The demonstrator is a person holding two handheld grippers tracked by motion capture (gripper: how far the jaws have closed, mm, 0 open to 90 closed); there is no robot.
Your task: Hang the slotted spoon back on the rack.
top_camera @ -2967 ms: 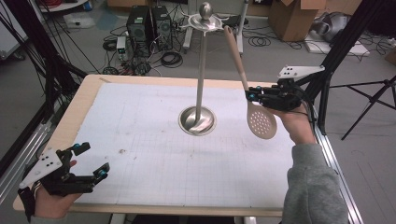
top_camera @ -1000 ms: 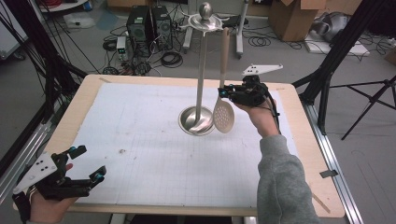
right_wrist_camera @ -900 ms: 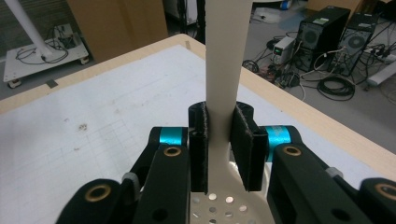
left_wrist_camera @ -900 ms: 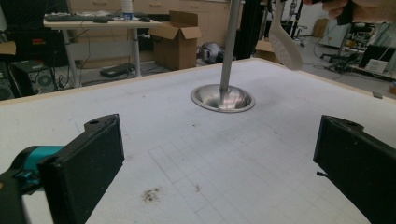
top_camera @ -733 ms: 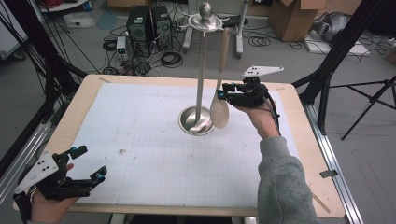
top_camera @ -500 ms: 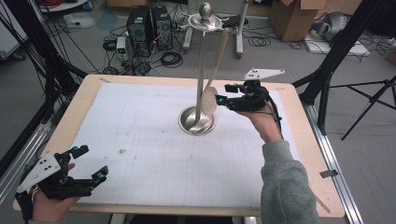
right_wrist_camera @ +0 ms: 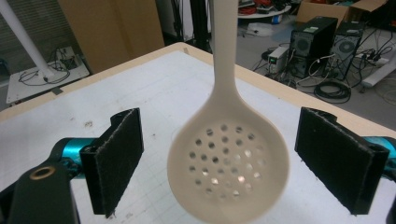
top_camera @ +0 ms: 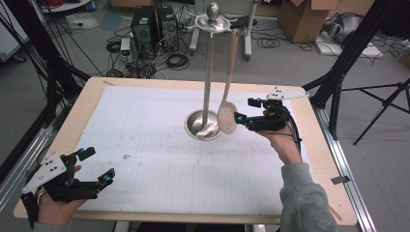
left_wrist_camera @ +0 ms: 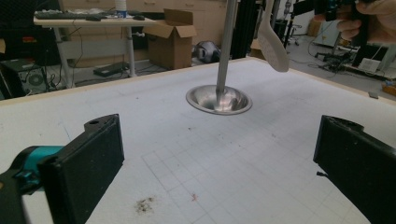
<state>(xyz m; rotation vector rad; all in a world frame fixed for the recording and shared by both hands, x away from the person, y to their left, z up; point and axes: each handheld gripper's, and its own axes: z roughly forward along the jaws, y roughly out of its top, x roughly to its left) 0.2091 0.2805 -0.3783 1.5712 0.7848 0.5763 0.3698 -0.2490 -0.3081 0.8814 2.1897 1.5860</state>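
right gripper view: perforated cream skimmer between the right claw's jaws, just opened, untouched. high view: skimmer hangs from the stand; left claw open at 7 o'clock.

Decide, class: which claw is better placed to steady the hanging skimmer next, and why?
Right. The right claw sits open beside the skimmer hanging from the stand; the left claw rests at the table's near corner.

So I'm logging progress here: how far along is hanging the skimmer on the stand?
Done: the slotted spoon hangs from the stand. In hand: the right gripper has just been opening, pads clear of the bowl between them. Left: drawing that gripper away. The left gripper sits open at the table edge.
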